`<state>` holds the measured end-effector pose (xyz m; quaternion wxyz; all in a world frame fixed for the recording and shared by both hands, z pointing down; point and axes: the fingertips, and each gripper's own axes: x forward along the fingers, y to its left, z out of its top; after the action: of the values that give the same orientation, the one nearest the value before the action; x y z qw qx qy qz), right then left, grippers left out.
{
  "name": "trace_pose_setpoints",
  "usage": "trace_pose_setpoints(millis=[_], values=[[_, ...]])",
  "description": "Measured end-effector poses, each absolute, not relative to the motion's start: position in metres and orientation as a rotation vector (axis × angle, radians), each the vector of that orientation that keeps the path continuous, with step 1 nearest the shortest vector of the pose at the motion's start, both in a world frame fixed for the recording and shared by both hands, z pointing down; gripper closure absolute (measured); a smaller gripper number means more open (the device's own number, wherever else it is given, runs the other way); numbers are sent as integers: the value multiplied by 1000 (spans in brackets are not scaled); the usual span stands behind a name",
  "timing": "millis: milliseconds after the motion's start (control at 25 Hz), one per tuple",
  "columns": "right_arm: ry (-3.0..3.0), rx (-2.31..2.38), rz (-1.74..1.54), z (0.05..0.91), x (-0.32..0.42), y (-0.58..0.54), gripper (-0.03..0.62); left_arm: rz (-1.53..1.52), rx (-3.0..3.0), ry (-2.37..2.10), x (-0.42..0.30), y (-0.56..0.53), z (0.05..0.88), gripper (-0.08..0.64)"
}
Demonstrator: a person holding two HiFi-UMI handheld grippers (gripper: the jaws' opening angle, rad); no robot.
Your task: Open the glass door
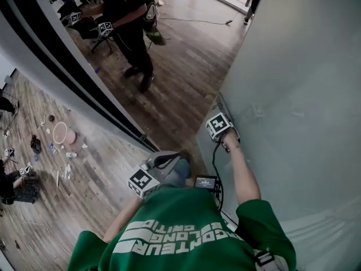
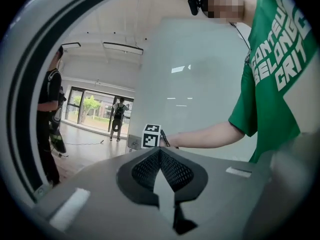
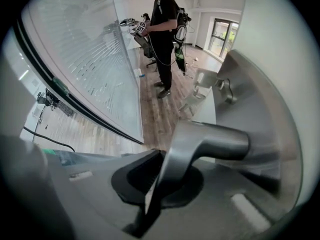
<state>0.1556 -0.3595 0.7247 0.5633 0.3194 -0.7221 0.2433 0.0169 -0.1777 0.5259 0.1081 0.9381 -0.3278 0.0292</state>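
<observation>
At the far left, the dark frame (image 1: 73, 79) of a glass partition is running diagonally, with small items (image 1: 60, 133) lying scattered on the floor behind it. Just right of it, a bystander in dark clothes (image 1: 131, 33) is standing on the wood floor (image 1: 180, 78).

Lower down, near the middle of the head view, the left gripper (image 2: 160, 153) is hanging in the air in front of the green T-shirt (image 1: 180, 236), apart from the door. Its jaws are pressing together with nothing between them, and it is pointing roughly level across the room.

Further right, the person's bare forearm (image 1: 243, 174) is reaching out to the right gripper (image 3: 156, 173), which is pointing steeply down. Its jaws are clamping narrowly on the metal lever of the door handle (image 3: 212, 143), which is running down between them.

The frosted glass door (image 1: 293, 95) is filling the right side of the head view. The handle is sitting at the door's left edge, with wood floor showing past that edge.
</observation>
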Motion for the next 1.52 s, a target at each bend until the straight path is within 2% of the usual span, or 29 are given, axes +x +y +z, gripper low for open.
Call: trace_pose_setpoints(millis=[880, 1520], values=[[-1581, 952, 713, 729, 321, -421, 598, 3, 2802, -664, 109, -316, 521, 545], [-1487, 1106, 827, 728, 439, -449, 598, -63, 2795, -585, 149, -385, 513, 545]])
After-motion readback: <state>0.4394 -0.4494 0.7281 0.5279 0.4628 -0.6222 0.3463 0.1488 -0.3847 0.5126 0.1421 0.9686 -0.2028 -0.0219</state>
